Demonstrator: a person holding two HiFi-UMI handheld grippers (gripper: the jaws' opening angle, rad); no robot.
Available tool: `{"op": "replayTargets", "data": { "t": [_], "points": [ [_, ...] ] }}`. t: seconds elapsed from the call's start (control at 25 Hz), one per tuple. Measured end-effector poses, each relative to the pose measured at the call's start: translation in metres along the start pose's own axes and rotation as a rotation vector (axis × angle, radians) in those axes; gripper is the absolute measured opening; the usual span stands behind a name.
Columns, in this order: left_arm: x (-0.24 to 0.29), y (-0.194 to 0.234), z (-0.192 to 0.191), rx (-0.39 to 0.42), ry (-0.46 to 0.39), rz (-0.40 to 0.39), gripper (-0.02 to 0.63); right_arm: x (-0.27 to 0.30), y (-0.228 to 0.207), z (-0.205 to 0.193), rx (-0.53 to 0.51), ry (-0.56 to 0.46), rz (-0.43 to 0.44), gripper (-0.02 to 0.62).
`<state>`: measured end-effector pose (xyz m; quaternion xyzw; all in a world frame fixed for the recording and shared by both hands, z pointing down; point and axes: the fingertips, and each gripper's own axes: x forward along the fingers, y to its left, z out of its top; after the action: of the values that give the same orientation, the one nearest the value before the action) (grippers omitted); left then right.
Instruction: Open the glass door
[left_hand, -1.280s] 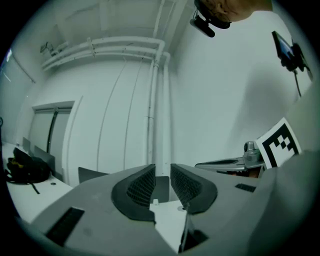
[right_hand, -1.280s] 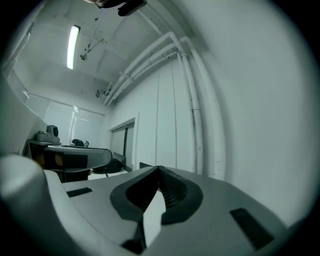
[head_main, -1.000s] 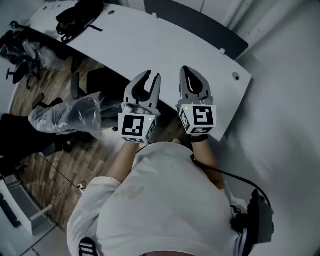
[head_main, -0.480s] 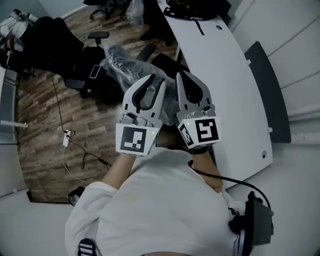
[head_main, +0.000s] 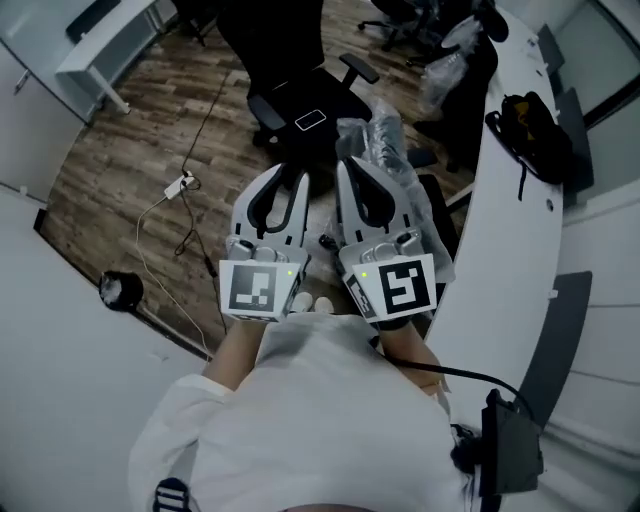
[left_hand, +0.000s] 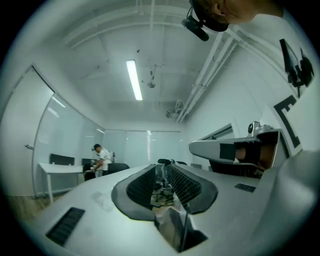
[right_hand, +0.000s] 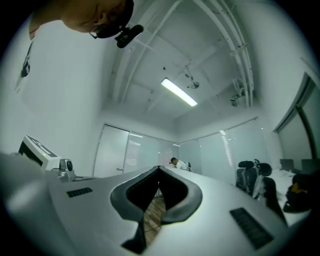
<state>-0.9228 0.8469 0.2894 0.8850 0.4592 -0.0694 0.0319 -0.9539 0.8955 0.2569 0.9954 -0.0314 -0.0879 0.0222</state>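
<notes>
Head view: left gripper and right gripper held side by side.

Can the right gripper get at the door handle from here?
Probably not yet. The right gripper is shut and empty, and the door stands far across the room. The wood floor lies between, so walking over looks unobstructed.

The left gripper points roughly level, its fingers a little apart with nothing between them. Far left, a person stands beside a white surface. A strip light runs overhead.
</notes>
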Motion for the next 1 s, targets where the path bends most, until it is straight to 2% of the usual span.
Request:
{"op": "replayTargets", "data": {
  "t": [0.16,0.28,0.44,0.8,1.0],
  "points": [
    [-0.045,0.062,-0.004,0.031,0.050,0.218,0.095,0.033,0.063,-0.006,-0.016,-0.001,0.184,0.002],
    [-0.081,0.099,-0.007,0.039,0.054,0.318,0.095,0.056,0.115,-0.014,-0.005,-0.014,0.301,0.002],
    [-0.128,0.155,-0.003,0.057,0.055,0.444,0.095,0.089,0.181,-0.036,0.017,0.042,0.434,0.002],
    [-0.257,0.285,-0.003,0.049,0.045,0.788,0.095,0.167,0.313,-0.061,0.059,0.068,0.637,0.002],
    [-0.301,0.341,-0.006,0.030,0.037,0.883,0.095,0.202,0.378,-0.073,0.052,0.083,0.721,0.002]
  ]
}}
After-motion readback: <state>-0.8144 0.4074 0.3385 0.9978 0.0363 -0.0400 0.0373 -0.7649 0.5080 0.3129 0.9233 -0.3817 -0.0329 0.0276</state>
